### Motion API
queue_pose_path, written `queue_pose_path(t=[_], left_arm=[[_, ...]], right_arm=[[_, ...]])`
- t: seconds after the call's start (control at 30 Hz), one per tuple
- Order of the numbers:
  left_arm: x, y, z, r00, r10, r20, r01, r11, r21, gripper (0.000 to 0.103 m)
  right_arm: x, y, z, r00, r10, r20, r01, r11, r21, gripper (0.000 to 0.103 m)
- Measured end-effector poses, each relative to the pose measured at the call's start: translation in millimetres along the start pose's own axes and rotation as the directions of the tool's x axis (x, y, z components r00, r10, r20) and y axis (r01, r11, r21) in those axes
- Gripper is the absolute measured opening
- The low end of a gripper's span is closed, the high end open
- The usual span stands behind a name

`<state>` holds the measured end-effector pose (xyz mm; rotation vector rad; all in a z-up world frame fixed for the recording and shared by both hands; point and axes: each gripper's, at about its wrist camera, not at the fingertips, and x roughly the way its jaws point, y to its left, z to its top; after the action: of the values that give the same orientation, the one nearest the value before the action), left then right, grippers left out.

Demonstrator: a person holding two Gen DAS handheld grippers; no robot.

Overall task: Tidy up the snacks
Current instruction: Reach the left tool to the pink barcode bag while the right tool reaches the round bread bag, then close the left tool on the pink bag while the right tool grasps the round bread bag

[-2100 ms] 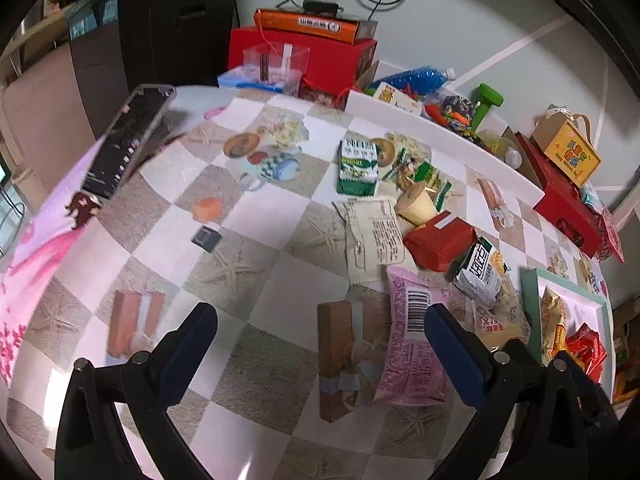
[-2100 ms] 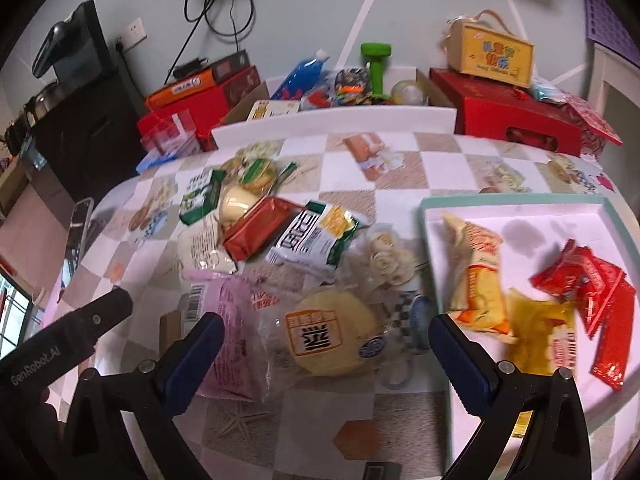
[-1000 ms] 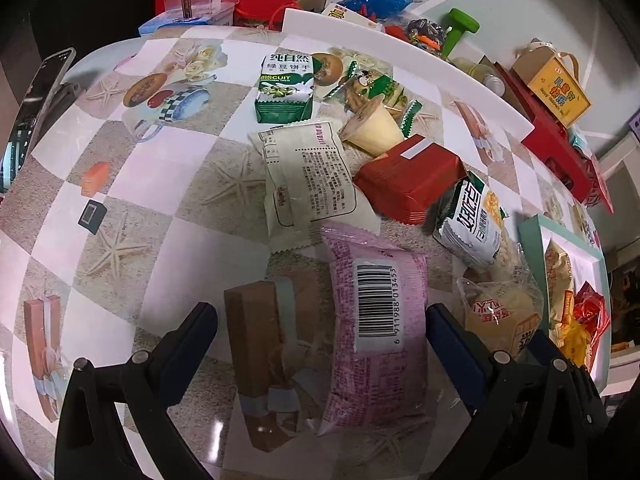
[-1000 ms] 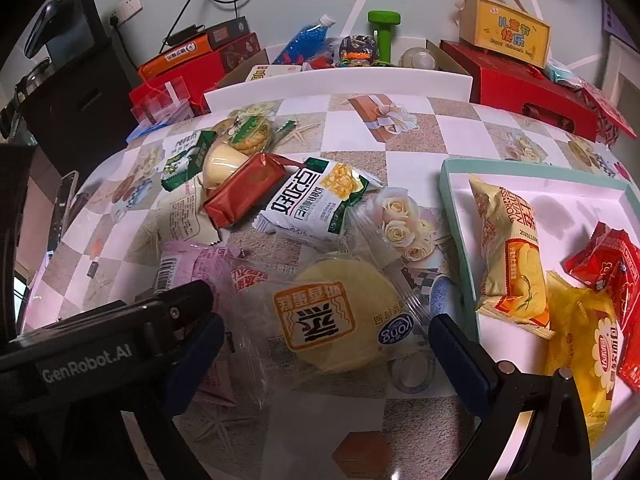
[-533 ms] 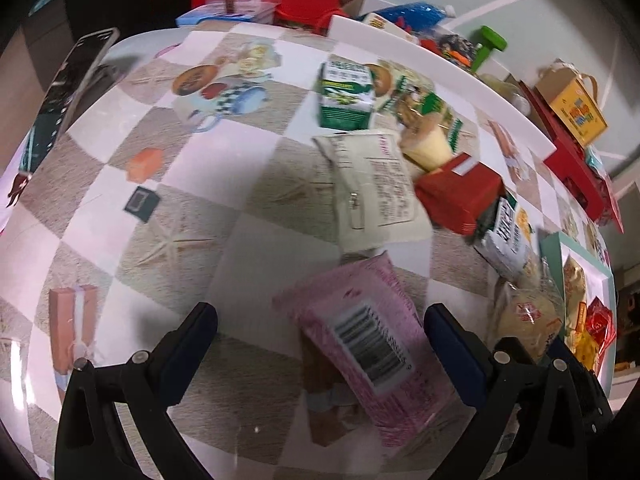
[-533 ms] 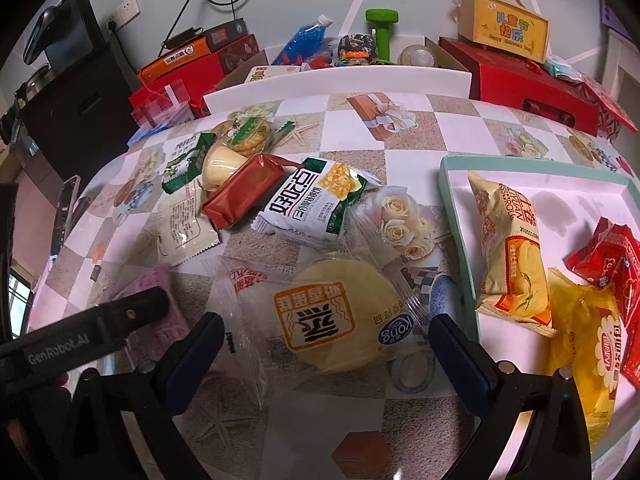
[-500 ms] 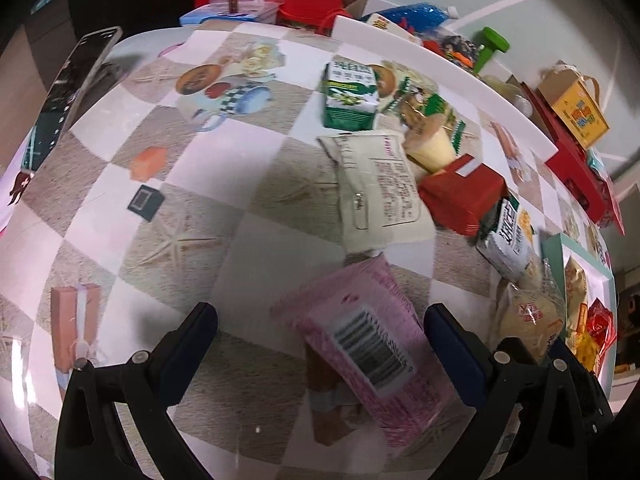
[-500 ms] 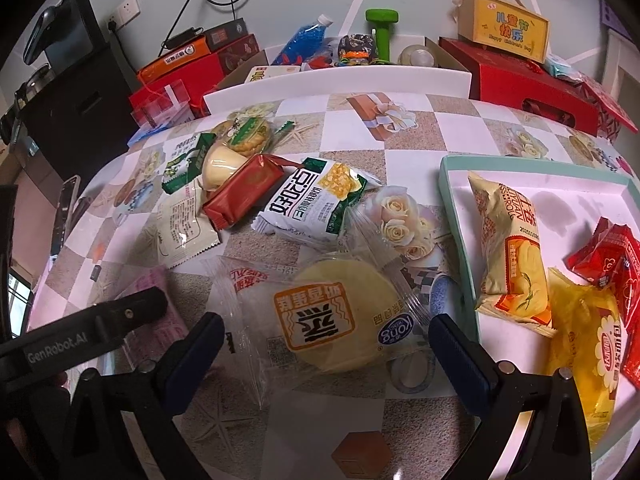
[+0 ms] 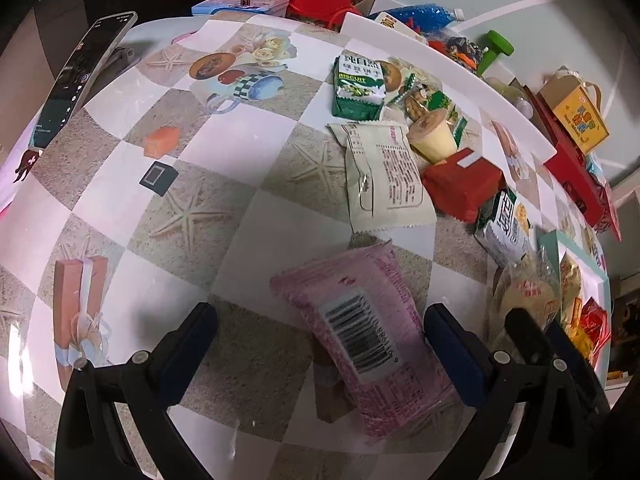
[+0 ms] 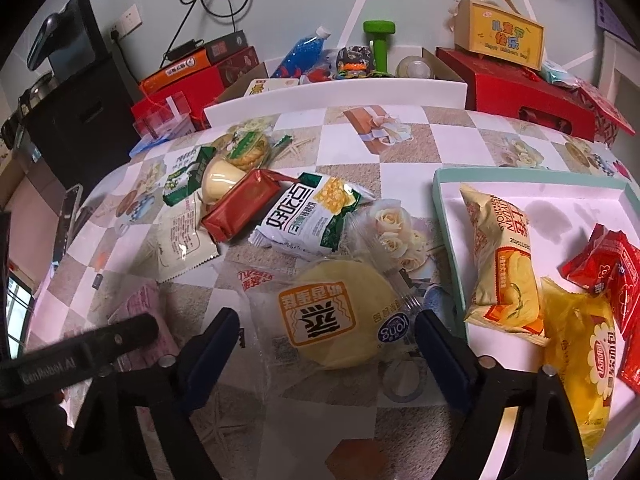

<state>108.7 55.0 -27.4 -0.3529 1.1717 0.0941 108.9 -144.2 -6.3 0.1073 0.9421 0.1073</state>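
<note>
Your right tool (image 10: 322,344) was spread wide a second ago; now its jaws are closing around the round yellow cake packet (image 10: 332,316), which lies on the desk (image 10: 400,148) between the blue pads, just left of the tray (image 10: 444,216). The pads do not look to be pressing on the wrapper yet. That reads as the start of a pick, with the tray the likely drop.

Your left tool (image 9: 320,344) stands wide open with nothing held. Since a second ago the pink packet (image 9: 360,328) beneath it has turned from upright to slanting and now lies nearer the right pad, so you would have to square up again before closing on it.

Count in the tray: one long yellow bun packet (image 10: 500,256), one bright yellow packet (image 10: 580,340), and several small red sachets (image 10: 600,264) whose number I cannot fix at the frame edge.

Loose on the desk: the cake packet, the pink packet, one beige packet (image 9: 384,180), one red packet (image 10: 240,204), one white-and-green packet (image 10: 308,212), one green biscuit packet (image 9: 356,88), one pudding cup (image 9: 432,140) and one clear bag of cookies (image 10: 246,146). That makes eight still to put away.
</note>
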Motion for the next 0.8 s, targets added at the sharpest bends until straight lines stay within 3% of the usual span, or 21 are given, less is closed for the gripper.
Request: queue_pose_path(t=[0.33, 0.43, 0.5, 0.6, 0.8], left_arm=[[2, -12, -3, 0.999, 0.038, 0.011, -0.039, 0.997, 0.061, 0.102], [0, -13, -3, 0.999, 0.019, 0.027, -0.020, 0.998, 0.063, 0.089], [-2, -14, -3, 0.999, -0.005, 0.034, 0.003, 0.997, 0.072, 0.067], [-2, -19, -1, 0.998, -0.062, 0.028, 0.060, 0.996, 0.067, 0.048], [-2, -20, 0, 0.995, -0.089, 0.033, 0.088, 0.995, 0.049, 0.045]], right_arm=[[-3, -7, 1, 0.999, 0.035, 0.002, -0.035, 0.999, 0.020, 0.080], [-3, -7, 1, 0.999, 0.039, 0.002, -0.039, 0.999, 0.019, 0.080], [-3, -8, 0, 0.999, 0.041, 0.001, -0.041, 0.999, 0.022, 0.080], [-3, -8, 1, 0.999, 0.040, 0.003, -0.040, 0.999, 0.020, 0.079], [-5, -6, 1, 0.999, 0.042, 0.013, -0.042, 0.999, 0.012, 0.072]])
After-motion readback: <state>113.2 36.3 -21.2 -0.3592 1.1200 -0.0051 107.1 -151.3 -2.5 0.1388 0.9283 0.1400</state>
